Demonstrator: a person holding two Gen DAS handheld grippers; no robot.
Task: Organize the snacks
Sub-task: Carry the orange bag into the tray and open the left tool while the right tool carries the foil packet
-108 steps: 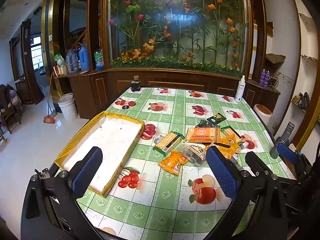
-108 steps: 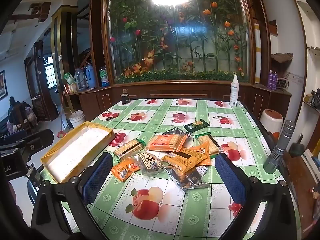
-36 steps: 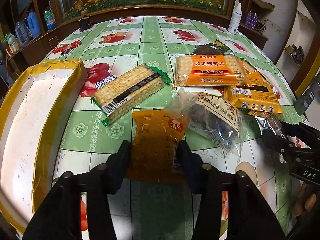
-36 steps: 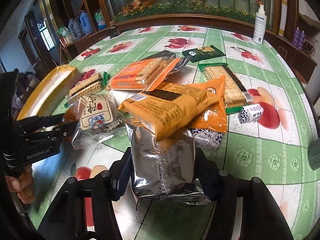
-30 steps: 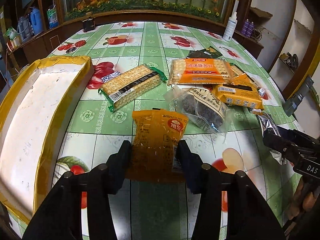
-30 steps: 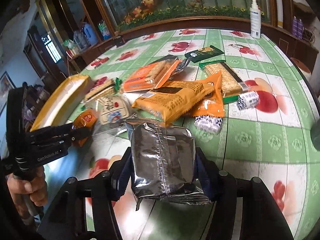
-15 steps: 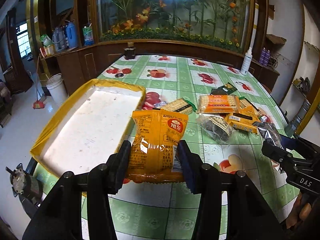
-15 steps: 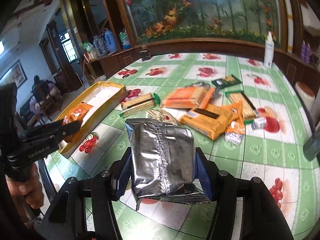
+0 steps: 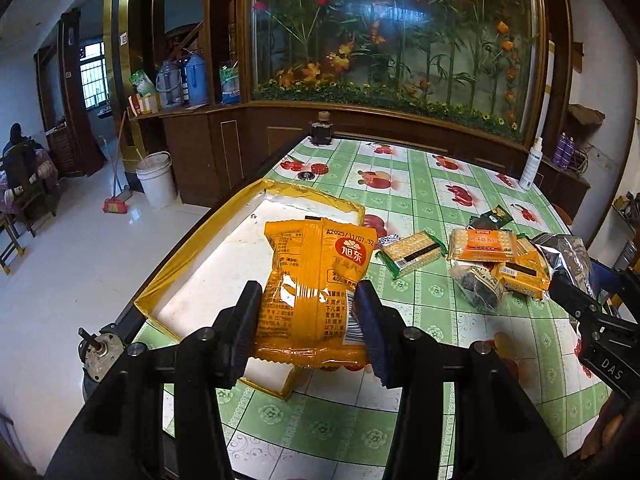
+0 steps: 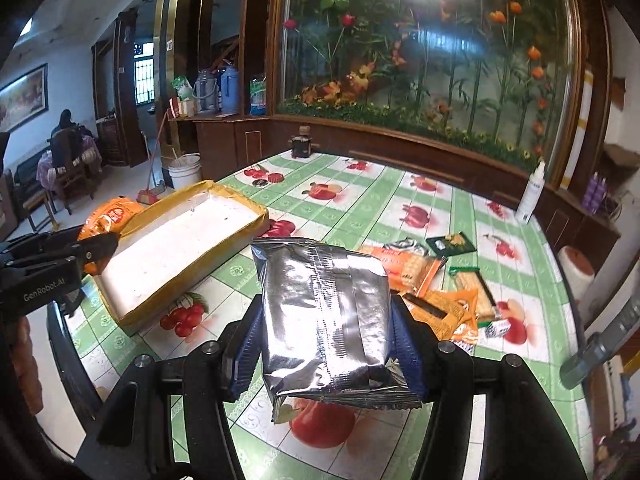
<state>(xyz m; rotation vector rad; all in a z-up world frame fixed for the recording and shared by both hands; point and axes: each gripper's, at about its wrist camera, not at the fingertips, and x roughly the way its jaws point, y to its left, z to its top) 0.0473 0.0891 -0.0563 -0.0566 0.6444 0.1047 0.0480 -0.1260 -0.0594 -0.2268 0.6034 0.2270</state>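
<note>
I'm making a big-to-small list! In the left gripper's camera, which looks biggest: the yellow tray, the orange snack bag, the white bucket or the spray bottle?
1. yellow tray
2. orange snack bag, which is right at the camera and so looks bigger than it is
3. white bucket
4. spray bottle

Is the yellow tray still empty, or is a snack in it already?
Empty: the tray shows only its bare white floor. The orange packet is clamped in the left gripper above it.
</note>
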